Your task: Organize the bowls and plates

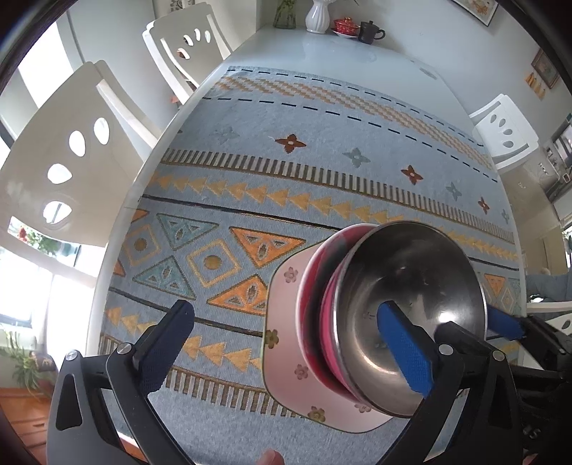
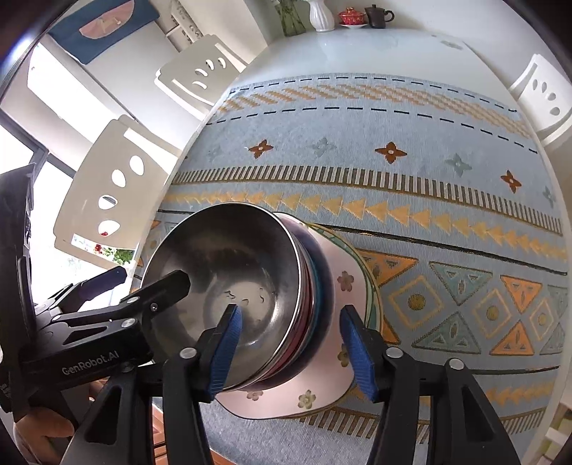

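Note:
A steel bowl (image 1: 411, 272) (image 2: 221, 250) tops a nest of red and dark bowls (image 1: 314, 286) (image 2: 314, 272). The nest stands on a pink flowered plate (image 1: 282, 357) (image 2: 321, 386), with a green-rimmed plate edge (image 2: 371, 293) under it. My right gripper (image 2: 290, 311) is open and straddles the stack's near wall. One blue pad is inside the steel bowl and the other outside, and neither presses. My left gripper (image 1: 284, 307) (image 2: 152, 276) is wide open. Its right finger reaches over the bowl's inside and its left finger hangs over the cloth. It holds nothing.
The patterned blue cloth (image 1: 286, 171) covers a white table. White chairs (image 1: 71, 161) (image 1: 504, 132) stand along both sides. At the far end are a white vase (image 1: 317, 16), a red cup on a saucer (image 1: 345, 27) and a dark cup (image 1: 370, 32).

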`<state>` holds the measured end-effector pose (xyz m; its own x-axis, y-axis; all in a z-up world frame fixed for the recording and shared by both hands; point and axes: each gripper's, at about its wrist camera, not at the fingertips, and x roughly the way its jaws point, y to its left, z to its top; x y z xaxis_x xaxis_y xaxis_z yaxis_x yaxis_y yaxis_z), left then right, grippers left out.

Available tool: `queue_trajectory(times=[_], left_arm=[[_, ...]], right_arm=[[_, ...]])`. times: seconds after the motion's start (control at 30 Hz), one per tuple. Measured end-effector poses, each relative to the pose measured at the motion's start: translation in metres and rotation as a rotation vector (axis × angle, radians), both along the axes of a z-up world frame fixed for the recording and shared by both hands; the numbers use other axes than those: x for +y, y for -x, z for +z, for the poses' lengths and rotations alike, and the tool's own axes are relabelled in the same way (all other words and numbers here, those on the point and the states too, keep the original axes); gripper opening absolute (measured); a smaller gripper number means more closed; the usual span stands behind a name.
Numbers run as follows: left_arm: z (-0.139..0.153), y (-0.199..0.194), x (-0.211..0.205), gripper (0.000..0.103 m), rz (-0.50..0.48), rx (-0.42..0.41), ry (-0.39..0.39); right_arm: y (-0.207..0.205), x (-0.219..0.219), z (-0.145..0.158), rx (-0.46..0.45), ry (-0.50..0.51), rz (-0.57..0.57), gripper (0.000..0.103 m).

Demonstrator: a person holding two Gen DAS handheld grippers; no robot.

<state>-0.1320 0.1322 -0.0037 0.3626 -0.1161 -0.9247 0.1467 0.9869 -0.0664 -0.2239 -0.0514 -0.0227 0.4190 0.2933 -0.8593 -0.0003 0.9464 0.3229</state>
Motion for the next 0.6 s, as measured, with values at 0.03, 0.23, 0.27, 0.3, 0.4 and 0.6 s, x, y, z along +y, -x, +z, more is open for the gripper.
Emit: queue_trajectory(times=[0.03, 0.23, 0.27, 0.3, 0.4, 0.6], left_arm=[[-0.0003, 0.0003, 0.0003, 0.102, 0.003, 0.001, -0.002], [-0.0020, 0.0012, 0.0028, 0.102, 0.015, 0.011, 0.007], [-0.0023, 0.0016, 0.0026, 0.102, 0.014, 0.011, 0.005], [-0.0025, 0.0021, 0.0021, 0.102, 0.013, 0.012, 0.004], [-0.0033, 0.0031, 0.0017, 0.102, 0.010, 0.012, 0.000], [-0.0056, 0.0040, 0.0029, 0.102, 0.011, 0.016, -0.003]], right_arm=[[0.0001, -0.0005, 0.0002, -0.001, 0.007, -0.001, 0.079], [0.0002, -0.0025, 0.0007, 0.007, 0.027, -0.012, 0.091], [0.0002, -0.0023, 0.0003, 0.010, 0.030, -0.012, 0.091], [0.0000, -0.0023, -0.0005, 0.014, 0.033, -0.011, 0.091], [0.0001, -0.0018, -0.0017, 0.019, 0.033, -0.008, 0.091], [0.0002, -0.0015, -0.0006, 0.013, 0.034, -0.004, 0.091]])
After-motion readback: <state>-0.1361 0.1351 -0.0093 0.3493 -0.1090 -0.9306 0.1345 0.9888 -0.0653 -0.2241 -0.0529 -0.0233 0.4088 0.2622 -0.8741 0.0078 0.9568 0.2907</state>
